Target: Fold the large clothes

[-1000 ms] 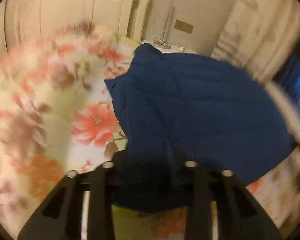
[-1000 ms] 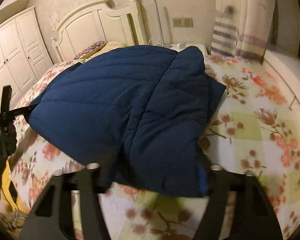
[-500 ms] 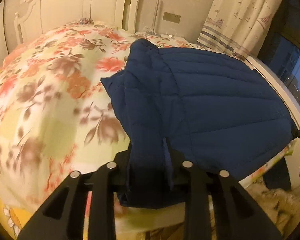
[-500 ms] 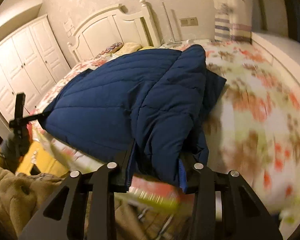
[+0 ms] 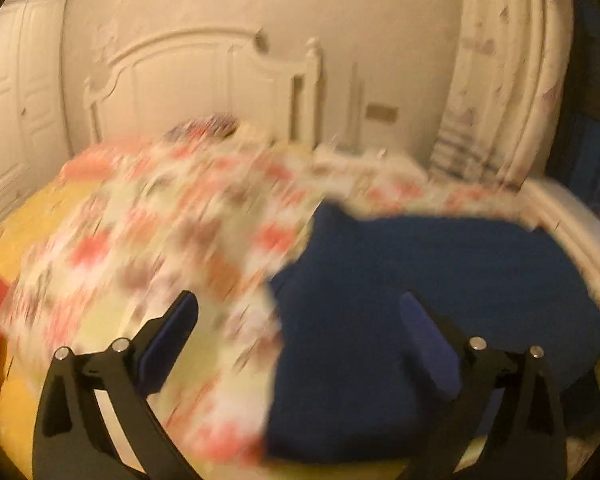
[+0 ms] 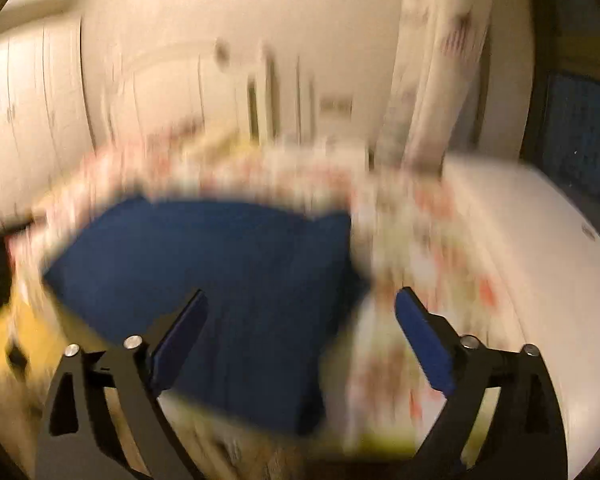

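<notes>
In your left wrist view, your left gripper is at the bottom of the frame with its jaws opening, already spread wide, and nothing is between the blue pads. The navy quilted jacket lies in the lower right of the frame on the floral bedspread, beyond the fingers and not touched by them. The bedspread fills the left and centre, heavily blurred. The white headboard stands in the upper middle, a curtain in the upper right.

In your right wrist view, your right gripper also sits at the bottom, jaws opening and standing far apart, holding nothing. Here the jacket spreads across the lower left and centre, with the bedspread to its right. The whole frame is smeared, so you cannot tell the jacket's folds. A white wardrobe fills the upper left.
</notes>
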Demonstrator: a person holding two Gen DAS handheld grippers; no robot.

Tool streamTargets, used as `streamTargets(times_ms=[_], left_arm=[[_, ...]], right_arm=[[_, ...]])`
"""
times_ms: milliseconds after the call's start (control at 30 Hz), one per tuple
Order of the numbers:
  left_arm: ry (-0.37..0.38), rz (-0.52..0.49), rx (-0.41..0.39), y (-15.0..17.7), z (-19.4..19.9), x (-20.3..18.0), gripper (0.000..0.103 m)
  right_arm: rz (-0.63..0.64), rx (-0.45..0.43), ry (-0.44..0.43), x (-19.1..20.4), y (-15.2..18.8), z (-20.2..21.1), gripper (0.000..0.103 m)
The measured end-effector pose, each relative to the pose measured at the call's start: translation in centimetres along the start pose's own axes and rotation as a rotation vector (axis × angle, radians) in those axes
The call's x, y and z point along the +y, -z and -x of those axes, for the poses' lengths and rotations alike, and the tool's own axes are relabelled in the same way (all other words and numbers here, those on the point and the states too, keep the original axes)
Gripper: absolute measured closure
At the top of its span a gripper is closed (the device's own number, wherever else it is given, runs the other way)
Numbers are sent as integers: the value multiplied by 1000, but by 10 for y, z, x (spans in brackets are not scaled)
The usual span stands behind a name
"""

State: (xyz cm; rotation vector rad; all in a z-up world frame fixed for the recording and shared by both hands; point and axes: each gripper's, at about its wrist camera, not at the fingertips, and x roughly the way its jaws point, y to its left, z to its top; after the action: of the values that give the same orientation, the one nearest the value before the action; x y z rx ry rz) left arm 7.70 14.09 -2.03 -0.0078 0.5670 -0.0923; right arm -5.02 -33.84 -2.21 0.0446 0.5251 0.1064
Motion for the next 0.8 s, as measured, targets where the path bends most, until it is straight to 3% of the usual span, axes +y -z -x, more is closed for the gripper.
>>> streamTargets(times_ms=[67, 100, 167, 233, 300, 400, 433, 500, 567, 800], left_arm=[[19, -52, -35, -31, -16, -31, 2], [41, -82, -32, -44, -29, -45, 2], [71, -127, 18, -70, -70, -71, 2], [67, -155, 89, -87, -113, -90, 2], [46, -204, 151, -95, -153, -108, 3], [35, -271, 197, -87, -187, -133, 2], [21, -297, 203, -80, -196, -139, 2], [-8, -325, 251, -61, -218, -145, 2], [-16, -317, 317, -49, -237, -145, 2], [28, -226, 335, -45, -246, -128, 2]], right_arm=[[-68, -114, -56, 5, -34, -19, 6], [-77, -122, -90, 15, -49, -42, 6], [-49, -37, -101, 39, -67, -91, 6], [-10, 57, -51, 66, -77, -143, 6], [23, 162, -58, 93, -79, -193, 6], [74, 242, -83, 116, -72, -236, 7], [142, 302, -40, 127, -62, -260, 7], [151, 410, -46, 131, -43, -287, 5], [128, 414, -65, 126, -40, -292, 4], [117, 446, -127, 120, -38, -310, 4]])
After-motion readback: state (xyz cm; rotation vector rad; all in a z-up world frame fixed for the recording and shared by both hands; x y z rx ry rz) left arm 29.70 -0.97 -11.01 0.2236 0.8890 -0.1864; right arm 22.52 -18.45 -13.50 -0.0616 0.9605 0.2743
